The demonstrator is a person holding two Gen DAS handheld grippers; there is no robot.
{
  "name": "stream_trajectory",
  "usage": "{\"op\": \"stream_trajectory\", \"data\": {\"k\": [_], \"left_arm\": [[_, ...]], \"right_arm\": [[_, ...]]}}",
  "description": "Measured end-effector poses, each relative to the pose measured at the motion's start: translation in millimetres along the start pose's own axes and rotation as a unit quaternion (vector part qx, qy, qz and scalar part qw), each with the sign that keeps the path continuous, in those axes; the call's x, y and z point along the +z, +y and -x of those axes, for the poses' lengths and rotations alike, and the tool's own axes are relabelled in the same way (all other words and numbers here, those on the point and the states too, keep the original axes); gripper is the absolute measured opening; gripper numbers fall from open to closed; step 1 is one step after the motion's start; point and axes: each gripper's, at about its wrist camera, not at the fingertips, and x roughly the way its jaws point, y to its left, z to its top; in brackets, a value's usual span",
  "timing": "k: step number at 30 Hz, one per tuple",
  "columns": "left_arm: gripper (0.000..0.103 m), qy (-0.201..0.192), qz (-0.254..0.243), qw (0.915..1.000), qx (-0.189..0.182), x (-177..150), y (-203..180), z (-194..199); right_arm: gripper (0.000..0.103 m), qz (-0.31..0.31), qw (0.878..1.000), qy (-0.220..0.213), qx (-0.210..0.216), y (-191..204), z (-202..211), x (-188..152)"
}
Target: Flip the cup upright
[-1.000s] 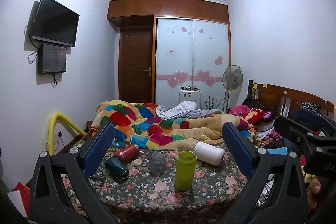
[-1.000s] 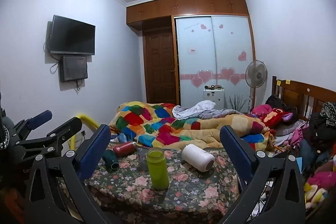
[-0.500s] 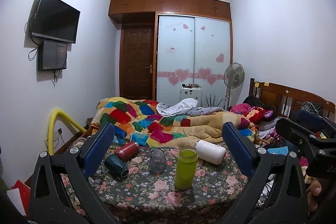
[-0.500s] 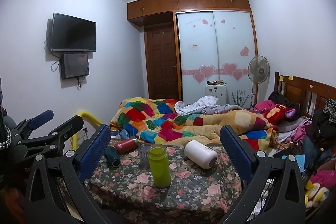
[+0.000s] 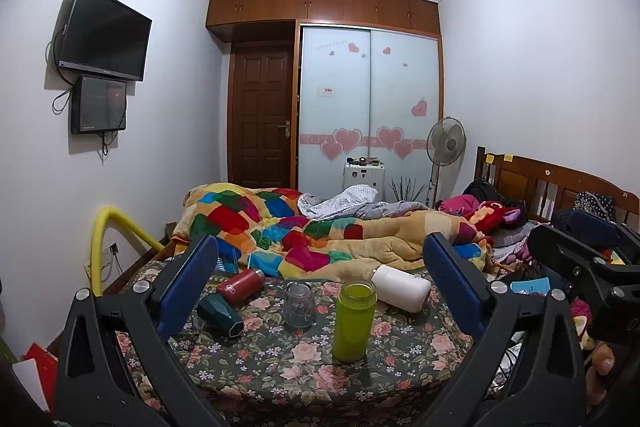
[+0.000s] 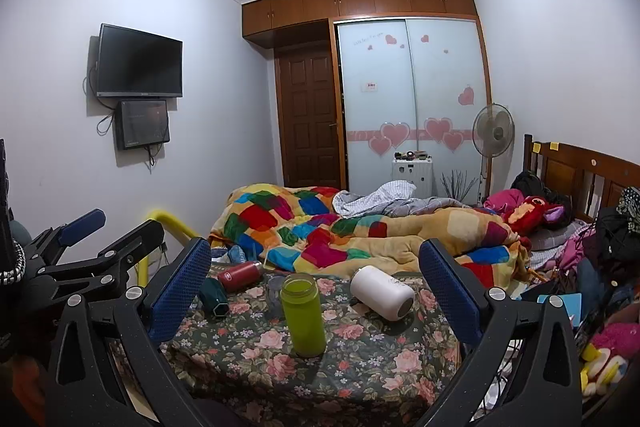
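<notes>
Both cameras have tilted slightly; nothing on the floral table (image 5: pixel 280 367) moved. Left gripper (image 5: pixel 320 279) and right gripper (image 6: pixel 316 275) hover spread wide, empty. Nearest stands a green bottle (image 5: pixel 354 321), then the inverted glass cup (image 5: pixel 299 303); white (image 5: pixel 402 287), red (image 5: pixel 241 281) and teal (image 5: pixel 220 315) flasks lie sideways. Beyond, a patchwork quilt (image 5: pixel 280 223).

Five vessels on the table: one upright green bottle (image 5: pixel 354 319), one glass cup (image 5: pixel 299 304), three lying flasks (image 5: pixel 401 287).
</notes>
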Motion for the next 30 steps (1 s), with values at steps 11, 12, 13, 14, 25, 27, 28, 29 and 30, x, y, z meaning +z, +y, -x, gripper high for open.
{"op": "stream_trajectory", "data": {"k": [11, 12, 13, 14, 25, 27, 28, 29, 30], "left_arm": [[0.103, 0.001, 0.0, 1.0, -0.001, -0.2, 0.0, -1.5], [0.103, 0.001, 0.0, 1.0, -0.001, 0.0, -0.1, -1.6], [0.103, 0.0, 0.001, 1.0, -0.001, -0.5, 0.4, -1.7], [0.103, 0.001, 0.0, 1.0, -0.001, -0.5, -0.1, -2.1], [0.103, 0.0, 0.003, 1.0, -0.005, -1.9, -2.4, -1.8], [0.103, 0.001, 0.002, 1.0, -0.005, -0.8, -3.1, -2.0], [0.103, 0.001, 0.002, 1.0, -0.006, -0.9, -3.6, -2.0], [0.103, 0.001, 0.002, 1.0, -0.006, -1.0, -4.1, -1.6], [0.103, 0.001, 0.002, 1.0, -0.006, -1.2, -4.4, -1.4]], "right_arm": [[0.103, 0.0, 1.0, 0.0, 0.001, 0.2, -0.6, -1.2], [0.103, 0.0, 1.0, 0.0, 0.001, 0.2, -0.3, -1.2], [0.103, 0.0, 1.0, 0.0, 0.0, 0.4, -0.5, -1.1], [0.103, 0.0, 1.0, 0.0, 0.0, 0.4, 0.0, -1.2], [0.103, 0.0, 1.0, 0.0, 0.0, 1.1, -0.5, -0.5], [0.103, 0.0, 1.0, 0.0, 0.0, 1.1, -0.3, -0.5], [0.103, -0.001, 1.0, 0.001, 0.0, 1.2, -0.6, -0.4], [0.103, -0.001, 1.0, 0.001, 0.0, 1.0, -0.2, -0.3], [0.103, 0.0, 1.0, 0.001, 0.0, 1.0, -0.4, -0.4]]}}
